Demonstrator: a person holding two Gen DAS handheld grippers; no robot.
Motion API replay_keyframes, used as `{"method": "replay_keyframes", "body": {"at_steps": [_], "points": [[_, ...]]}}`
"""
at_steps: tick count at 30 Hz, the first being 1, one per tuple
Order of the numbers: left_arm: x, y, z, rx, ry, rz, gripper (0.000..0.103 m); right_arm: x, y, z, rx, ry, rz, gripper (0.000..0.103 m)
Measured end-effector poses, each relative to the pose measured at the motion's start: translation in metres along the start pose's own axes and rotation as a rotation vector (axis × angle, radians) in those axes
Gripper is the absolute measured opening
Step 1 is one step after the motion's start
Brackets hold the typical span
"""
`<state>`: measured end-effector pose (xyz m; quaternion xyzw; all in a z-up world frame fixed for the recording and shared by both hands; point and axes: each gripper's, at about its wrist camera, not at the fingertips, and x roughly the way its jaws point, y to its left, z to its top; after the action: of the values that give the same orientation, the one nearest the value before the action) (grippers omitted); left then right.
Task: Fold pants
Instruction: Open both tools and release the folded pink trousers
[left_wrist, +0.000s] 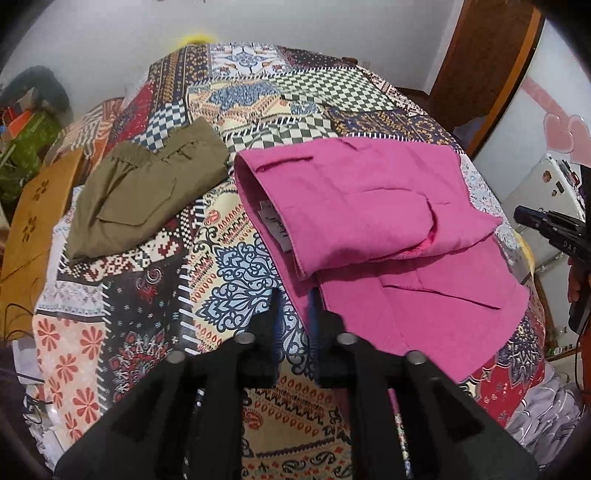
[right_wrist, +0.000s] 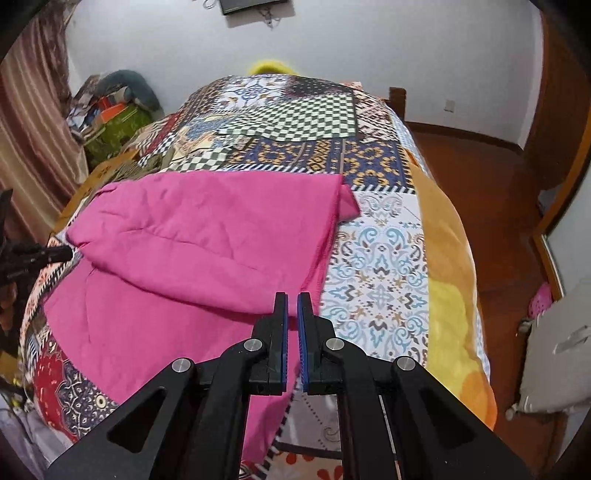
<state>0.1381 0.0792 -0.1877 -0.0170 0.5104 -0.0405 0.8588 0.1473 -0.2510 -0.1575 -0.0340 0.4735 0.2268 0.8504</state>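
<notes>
Pink pants (left_wrist: 369, 206) lie folded over on a patchwork bedspread (left_wrist: 240, 280), with the waistband and a white label toward the left. My left gripper (left_wrist: 295, 295) hovers at the near left edge of the pants. Its jaws stand apart, a thin strip of pink edge shows in the gap, and the pads do not press on it. In the right wrist view the pink pants (right_wrist: 184, 240) fill the left half, and my right gripper (right_wrist: 292, 297) is over their near right edge. Its blue-padded jaws are parted by a narrow slit with no cloth pinched.
A folded olive garment (left_wrist: 147, 184) lies on the bed left of the pants. A brown board (left_wrist: 33, 221) and clutter (left_wrist: 29, 129) flank the left side. A yellow-orange blanket (right_wrist: 443, 277) covers the bed's right edge, with wooden floor (right_wrist: 498, 184) beyond.
</notes>
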Motion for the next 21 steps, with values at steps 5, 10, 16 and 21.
{"method": "replay_keyframes", "body": {"at_steps": [5,10,16,21], "points": [[-0.020,-0.019,0.007,0.060,-0.061,0.031,0.050,-0.003,0.020,0.007,-0.047,-0.031,0.005,0.050],[-0.024,-0.049,0.017,0.150,-0.091,0.039,0.058,-0.001,0.039,0.013,-0.085,-0.036,0.041,0.050],[-0.004,-0.078,0.020,0.241,-0.063,0.029,0.058,0.005,0.055,0.016,-0.109,-0.032,0.083,0.051],[0.014,-0.094,0.021,0.303,-0.042,0.039,0.058,0.010,0.061,0.015,-0.108,-0.019,0.113,0.051]]}}
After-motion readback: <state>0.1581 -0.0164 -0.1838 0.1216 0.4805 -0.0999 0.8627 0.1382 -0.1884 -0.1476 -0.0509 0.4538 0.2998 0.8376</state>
